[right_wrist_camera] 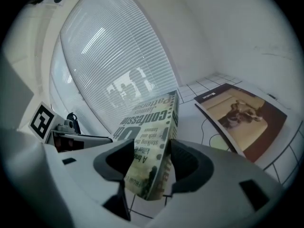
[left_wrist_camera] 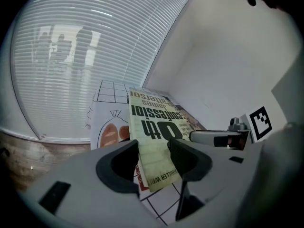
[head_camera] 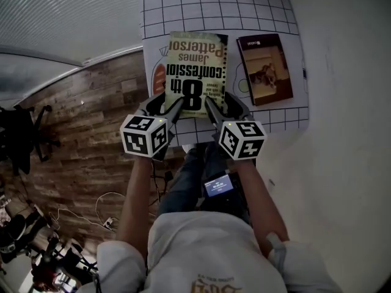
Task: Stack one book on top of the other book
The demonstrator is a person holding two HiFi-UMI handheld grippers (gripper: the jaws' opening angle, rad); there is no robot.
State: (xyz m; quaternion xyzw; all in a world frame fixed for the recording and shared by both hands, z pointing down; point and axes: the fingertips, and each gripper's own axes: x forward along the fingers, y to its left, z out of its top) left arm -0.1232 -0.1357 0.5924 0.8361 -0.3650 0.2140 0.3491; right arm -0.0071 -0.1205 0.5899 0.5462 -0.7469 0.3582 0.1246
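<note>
Left gripper is clamped on the near left corner of the James Patterson paperback. Right gripper pinches its near right corner. The brown-covered book lies flat on the gridded mat, just right.

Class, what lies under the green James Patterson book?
The white gridded mat, with an orange drawing peeking out left of the James Patterson book. That book covers whatever else is printed there.

Green paperback aloft, beside flat brown book
</note>
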